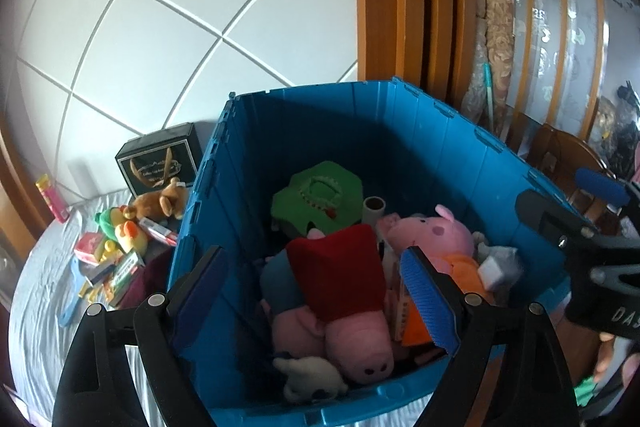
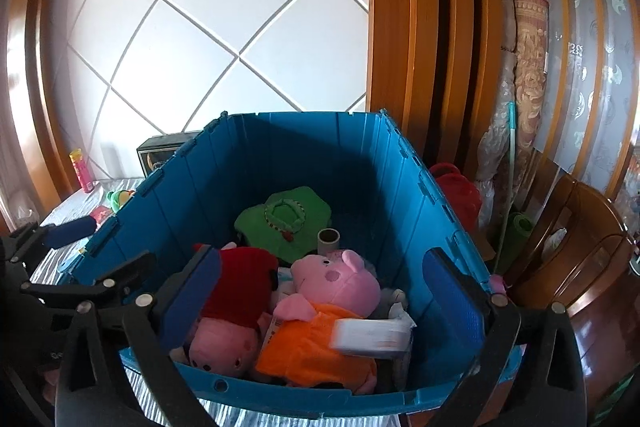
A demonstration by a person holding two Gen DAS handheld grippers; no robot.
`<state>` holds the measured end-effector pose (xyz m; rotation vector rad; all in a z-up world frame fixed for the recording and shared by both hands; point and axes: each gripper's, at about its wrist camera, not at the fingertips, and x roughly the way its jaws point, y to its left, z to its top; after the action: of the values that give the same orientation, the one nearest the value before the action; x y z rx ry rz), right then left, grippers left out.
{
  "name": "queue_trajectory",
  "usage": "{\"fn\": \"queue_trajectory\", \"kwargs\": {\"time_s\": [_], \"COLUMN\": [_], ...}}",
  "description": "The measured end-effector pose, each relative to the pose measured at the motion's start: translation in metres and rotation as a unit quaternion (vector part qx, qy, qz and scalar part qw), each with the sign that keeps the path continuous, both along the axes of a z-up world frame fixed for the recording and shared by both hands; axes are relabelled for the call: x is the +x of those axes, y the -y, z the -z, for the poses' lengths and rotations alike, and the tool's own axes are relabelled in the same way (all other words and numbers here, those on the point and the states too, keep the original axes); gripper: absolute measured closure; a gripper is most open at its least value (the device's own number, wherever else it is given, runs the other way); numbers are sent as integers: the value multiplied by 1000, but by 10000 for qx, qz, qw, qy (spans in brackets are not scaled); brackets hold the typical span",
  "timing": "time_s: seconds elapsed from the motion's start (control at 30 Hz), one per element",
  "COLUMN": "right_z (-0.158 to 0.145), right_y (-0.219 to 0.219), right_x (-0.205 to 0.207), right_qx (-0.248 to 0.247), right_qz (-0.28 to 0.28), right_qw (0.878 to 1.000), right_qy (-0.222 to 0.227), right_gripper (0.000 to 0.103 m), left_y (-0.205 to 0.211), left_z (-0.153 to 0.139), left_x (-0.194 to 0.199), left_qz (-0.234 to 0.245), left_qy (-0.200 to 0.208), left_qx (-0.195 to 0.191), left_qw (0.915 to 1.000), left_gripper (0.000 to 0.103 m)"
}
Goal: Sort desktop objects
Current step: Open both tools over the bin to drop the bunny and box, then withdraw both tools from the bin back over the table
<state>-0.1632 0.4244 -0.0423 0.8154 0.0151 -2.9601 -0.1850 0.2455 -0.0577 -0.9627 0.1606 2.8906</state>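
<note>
While both grippers hang over it, the blue crate (image 1: 420, 155) fills most of each view, standing on a pale cloth-covered surface (image 1: 36, 299) against a white panelled wall (image 1: 160, 27) and orange wooden frame (image 2: 400, 27). Left gripper (image 1: 320, 287): fingers spread wide, nothing between the pads, poised above the crate's near rim. Right gripper (image 2: 324, 291): fingers likewise spread wide and empty, above the same rim.

Inside the crate, piled toward the near side:
- pink pig plush in a red dress (image 2: 236, 303), lying head toward the near wall
- pink pig plush in an orange dress (image 2: 332, 291), beside it on the right
- green plush (image 2: 284, 219), further back on the crate floor
- white box (image 2: 376, 337), blurred, on the orange dress
- cardboard tube (image 2: 329, 239), upright just beside the green plush
- small grey-white plush (image 1: 312, 379), at the near wall

Outside, left of the crate: black box (image 1: 160, 159), brown plush (image 1: 164, 203), and a scatter of small boxes (image 1: 108, 263)
</note>
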Motion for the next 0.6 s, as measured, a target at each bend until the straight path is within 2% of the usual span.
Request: {"fn": "queue_trajectory", "kwargs": {"time_s": [0.17, 0.3, 0.6], "right_z": [-3, -5, -7], "right_y": [-3, -5, 2], "right_x": [4, 7, 17], "right_qx": [-30, -22, -46], "right_qz": [122, 186, 265], "right_qw": [9999, 9998, 9996], "right_qy": [-5, 6, 0], "right_gripper": [0, 0, 0], "left_y": [4, 6, 14], "left_z": [0, -2, -7], "left_x": [5, 10, 20], "left_qz": [-8, 34, 64], "left_qy": [-13, -65, -101], "left_qx": [44, 95, 145], "left_qw": [10000, 9999, 9998], "left_gripper": [10, 2, 1]}}
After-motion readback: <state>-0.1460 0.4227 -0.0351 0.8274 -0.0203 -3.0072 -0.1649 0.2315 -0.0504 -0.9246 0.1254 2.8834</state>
